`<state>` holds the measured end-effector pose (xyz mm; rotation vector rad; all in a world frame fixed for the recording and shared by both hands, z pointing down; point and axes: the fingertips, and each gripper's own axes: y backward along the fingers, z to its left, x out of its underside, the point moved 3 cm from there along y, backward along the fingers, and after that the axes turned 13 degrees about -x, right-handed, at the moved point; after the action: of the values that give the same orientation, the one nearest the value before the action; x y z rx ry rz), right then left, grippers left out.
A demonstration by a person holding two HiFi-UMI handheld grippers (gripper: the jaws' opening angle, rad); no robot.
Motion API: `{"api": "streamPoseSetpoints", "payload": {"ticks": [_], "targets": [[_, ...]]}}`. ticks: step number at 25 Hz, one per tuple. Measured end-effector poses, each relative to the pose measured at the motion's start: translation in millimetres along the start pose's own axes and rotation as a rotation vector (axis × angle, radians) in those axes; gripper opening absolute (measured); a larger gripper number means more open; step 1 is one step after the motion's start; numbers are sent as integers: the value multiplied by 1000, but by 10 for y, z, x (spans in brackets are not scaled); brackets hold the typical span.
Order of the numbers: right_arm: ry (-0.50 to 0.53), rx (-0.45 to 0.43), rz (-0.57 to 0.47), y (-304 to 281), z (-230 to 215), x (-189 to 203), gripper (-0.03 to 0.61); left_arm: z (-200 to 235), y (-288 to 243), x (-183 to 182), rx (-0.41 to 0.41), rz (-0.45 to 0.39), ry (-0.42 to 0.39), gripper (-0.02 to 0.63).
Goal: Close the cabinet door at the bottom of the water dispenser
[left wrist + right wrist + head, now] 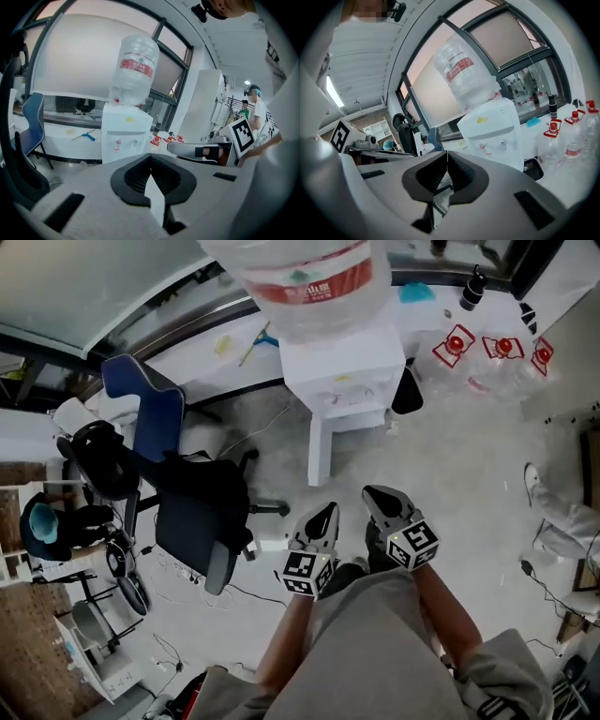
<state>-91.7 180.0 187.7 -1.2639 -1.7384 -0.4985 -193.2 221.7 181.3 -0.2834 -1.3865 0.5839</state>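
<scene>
White water dispenser (pixel 342 381); clear bottle (pixel 314 320), red label (pixel 309 282); blue chair (pixel 150 413); black chair (pixel 202 512).

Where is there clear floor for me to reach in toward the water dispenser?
The bare floor between the water dispenser and the left gripper and right gripper is free. It is widest on the right, up to the red-capped bottles. The left is crowded: a black office chair, a blue chair and cables.
</scene>
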Motion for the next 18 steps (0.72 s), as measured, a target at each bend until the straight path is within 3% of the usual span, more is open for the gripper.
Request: {"api": "streamPoseSetpoints", "payload": {"ticks": [5,10,18], "targets": [[-38,19,-4,-188,-344,-6,12,156,-307,3,4,59,-24,8],[-121,76,1,-412,-518,242,12,482,-526,113,36,117,-42,8],[-190,242,-32,-712,-578,625,12,1033,-840,407,182,205,-102,8]]}}
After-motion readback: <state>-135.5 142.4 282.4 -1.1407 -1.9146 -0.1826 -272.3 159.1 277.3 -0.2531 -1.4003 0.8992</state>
